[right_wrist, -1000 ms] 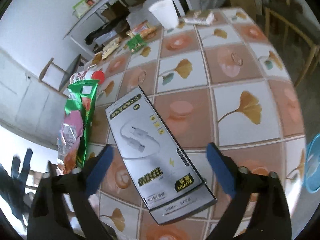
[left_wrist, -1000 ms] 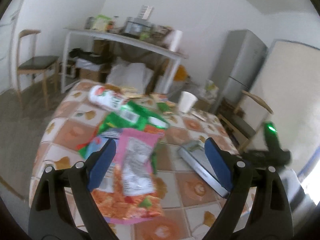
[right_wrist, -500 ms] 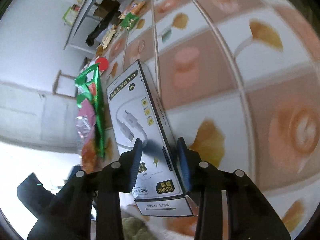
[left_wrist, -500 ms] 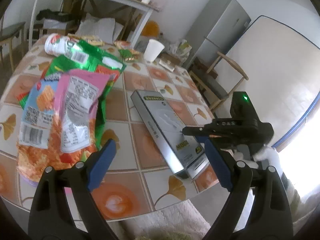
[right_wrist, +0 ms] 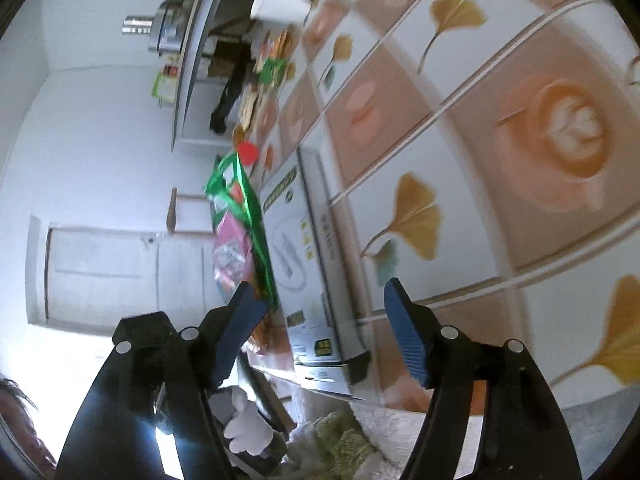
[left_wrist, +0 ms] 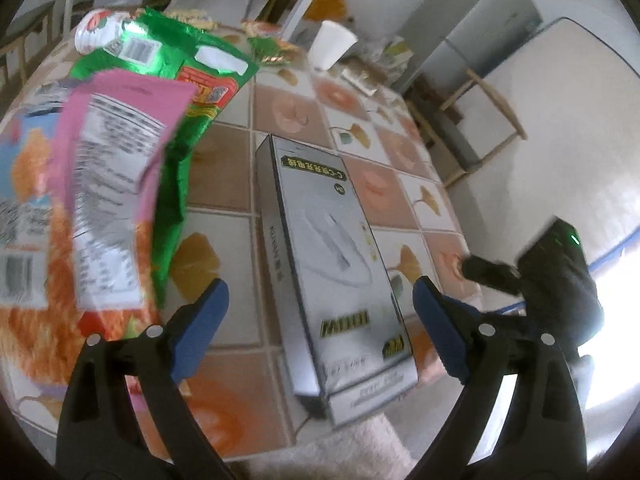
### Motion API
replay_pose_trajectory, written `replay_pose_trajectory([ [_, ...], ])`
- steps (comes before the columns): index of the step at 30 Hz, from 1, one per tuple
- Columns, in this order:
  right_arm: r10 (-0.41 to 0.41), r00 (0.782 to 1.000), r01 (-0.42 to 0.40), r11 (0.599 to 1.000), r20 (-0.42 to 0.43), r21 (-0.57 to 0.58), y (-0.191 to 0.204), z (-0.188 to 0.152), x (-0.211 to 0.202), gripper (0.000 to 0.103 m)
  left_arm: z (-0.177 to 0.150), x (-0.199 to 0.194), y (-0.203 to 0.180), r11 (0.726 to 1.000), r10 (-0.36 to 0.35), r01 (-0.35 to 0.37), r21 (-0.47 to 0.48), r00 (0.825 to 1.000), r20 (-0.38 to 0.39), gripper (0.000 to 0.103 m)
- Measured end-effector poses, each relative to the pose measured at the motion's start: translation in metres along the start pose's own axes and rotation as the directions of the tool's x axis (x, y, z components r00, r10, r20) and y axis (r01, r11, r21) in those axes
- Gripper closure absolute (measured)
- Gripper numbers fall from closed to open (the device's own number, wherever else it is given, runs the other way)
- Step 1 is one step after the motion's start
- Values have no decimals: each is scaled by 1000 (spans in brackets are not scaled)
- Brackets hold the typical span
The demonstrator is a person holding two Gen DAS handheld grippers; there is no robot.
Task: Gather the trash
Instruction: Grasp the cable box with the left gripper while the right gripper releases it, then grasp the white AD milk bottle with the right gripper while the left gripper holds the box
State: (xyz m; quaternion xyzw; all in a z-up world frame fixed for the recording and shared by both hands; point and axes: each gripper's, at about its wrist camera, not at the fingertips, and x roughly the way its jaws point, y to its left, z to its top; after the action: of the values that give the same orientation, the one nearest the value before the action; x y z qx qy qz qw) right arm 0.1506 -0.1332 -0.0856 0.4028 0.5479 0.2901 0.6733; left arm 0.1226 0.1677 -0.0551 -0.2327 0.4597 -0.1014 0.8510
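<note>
Left wrist: white cup, contents unseen

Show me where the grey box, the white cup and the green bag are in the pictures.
grey box (left_wrist: 332,240): left wrist view, on its printed top face.
white cup (left_wrist: 331,46): left wrist view, on its side wall.
green bag (left_wrist: 176,46): left wrist view, on its shiny upper part.

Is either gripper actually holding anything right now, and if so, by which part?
Nothing is held. The left gripper stands open around the grey box, pads clear. The right gripper's jaws are opening, that box's near end between them, untouched.
</note>
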Motion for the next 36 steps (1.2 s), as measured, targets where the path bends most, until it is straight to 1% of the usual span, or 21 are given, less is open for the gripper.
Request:
replay_pose_trajectory([
  [3, -30, 998, 31, 1000, 47, -8, -4, -3, -15, 36, 7, 19, -5, 999, 37, -38, -32, 999, -36, 14],
  [5, -38, 997, 38, 999, 61, -7, -8, -6, -19, 35, 8, 32, -10, 996, 70, -73, -43, 996, -59, 14],
  [7, -43, 997, 43, 999, 69, 0, -13, -7, -24, 35, 8, 39, -16, 995, 86, -89, -37, 994, -71, 14],
  [11, -46, 996, 44, 999, 76, 22, -23, -9, -27, 35, 7, 48, -28, 989, 144, -145, -3, 987, -71, 14],
  [14, -45, 996, 43, 998, 76, 40, -31, -6, -24, 35, 7, 52, -32, 983, 182, -182, 5, 981, -70, 14],
  [17, -48, 996, 45, 998, 79, 39, -31, -4, -21, 35, 7, 56, -38, 971, 236, -233, 49, 970, -55, 14],
  [18, -54, 995, 51, 998, 80, 33, -30, -3, -20, 35, 6, 58, -42, 964, 260, -255, 79, 965, -48, 14],
  [21, -95, 991, 95, 995, 98, -1, -24, -1, -24, 35, 1, 63, -48, 944, 298, -290, 155, 954, -30, 13],
  [24, -150, 980, 160, 984, 132, -76, -10, 8, -32, 35, 0, 62, -48, 943, 287, -279, 181, 958, -16, 13],
  [27, -194, 968, 223, 956, 160, -191, 18, 24, -38, 35, -2, 58, -46, 944, 276, -268, 192, 961, -14, 13],
  [30, -219, 960, 271, 882, 176, -386, 76, 47, -30, 35, -6, 57, -45, 943, 275, -269, 196, 961, -7, 13],
  [32, -226, 957, 288, 791, 180, -539, 127, 61, -14, 34, -10, 54, -46, 943, 271, -265, 201, 963, -3, 13],
  [33, -231, 958, 287, 721, 172, -631, 159, 67, 2, 29, -11, 53, -46, 943, 269, -263, 203, 963, -2, 13],
  [34, -235, 957, 288, 674, 172, -680, 178, 71, 13, 25, -12, 53, -46, 943, 267, -261, 206, 964, -1, 13],
  [35, -247, 954, 286, 595, 168, -751, 206, 74, 35, 22, -14, 53, -46, 943, 264, -258, 210, 965, 0, 13],
  [36, -259, 953, 277, 537, 156, -797, 224, 74, 52, 18, -14, 52, -46, 943, 261, -255, 212, 965, -1, 13],
])
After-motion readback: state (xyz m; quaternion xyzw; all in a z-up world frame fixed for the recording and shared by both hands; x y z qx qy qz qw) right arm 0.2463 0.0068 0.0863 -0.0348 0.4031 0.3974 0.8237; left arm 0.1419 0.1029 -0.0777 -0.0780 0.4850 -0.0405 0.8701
